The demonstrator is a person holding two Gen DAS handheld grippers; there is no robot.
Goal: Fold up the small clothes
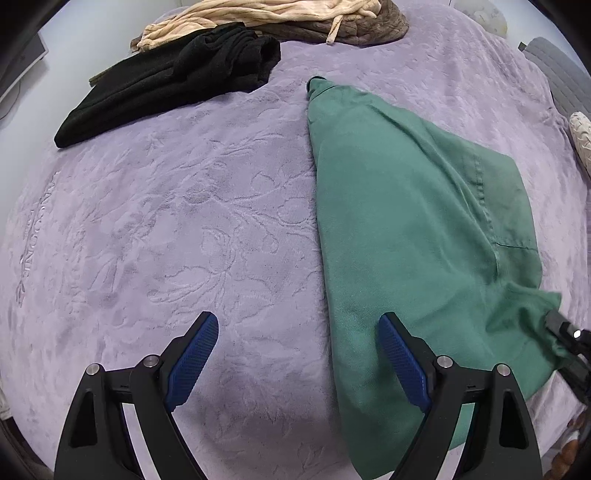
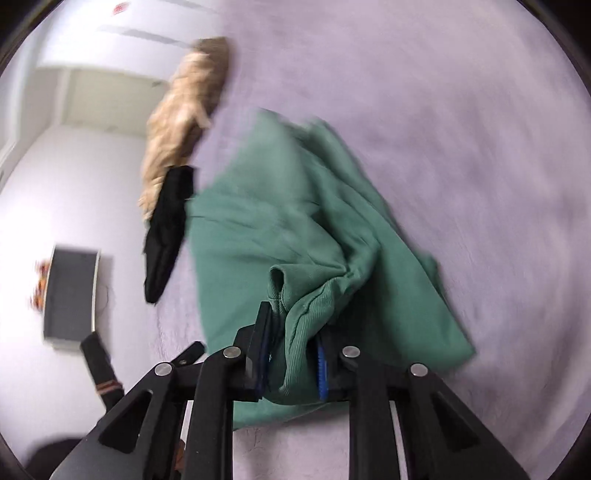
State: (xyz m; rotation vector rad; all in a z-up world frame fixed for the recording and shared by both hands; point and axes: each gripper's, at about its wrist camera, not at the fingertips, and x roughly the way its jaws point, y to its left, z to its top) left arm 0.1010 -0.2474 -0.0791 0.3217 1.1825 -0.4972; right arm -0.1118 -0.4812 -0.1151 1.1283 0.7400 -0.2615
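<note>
Left gripper (image 1: 297, 354): jaws spread wide and holding nothing; it hovers over the purple blanket, with the right-hand blue pad (image 1: 404, 365) above the near edge of the green garment and the left-hand pad over bare blanket.
Purple blanket (image 1: 184, 229): plush, embossed with a leaf pattern, covering the bed under all the clothes.
Black garment (image 1: 173, 81): folded loosely, lying at the far left of the bed, well apart from the green garment.
Beige and brown clothes (image 1: 280, 18): heaped at the far edge, just behind the black garment.
Green garment (image 1: 406, 229): spread lengthwise on the right half of the blanket, narrow end far, wide end near; its near right corner is lifted and bunched.
Right gripper (image 2: 291, 354): jaws pressed onto that bunched ribbed edge of the green garment (image 2: 295, 229), the cloth pinched between the blue pads; the rest trails onto the blanket. This view is motion-blurred.
</note>
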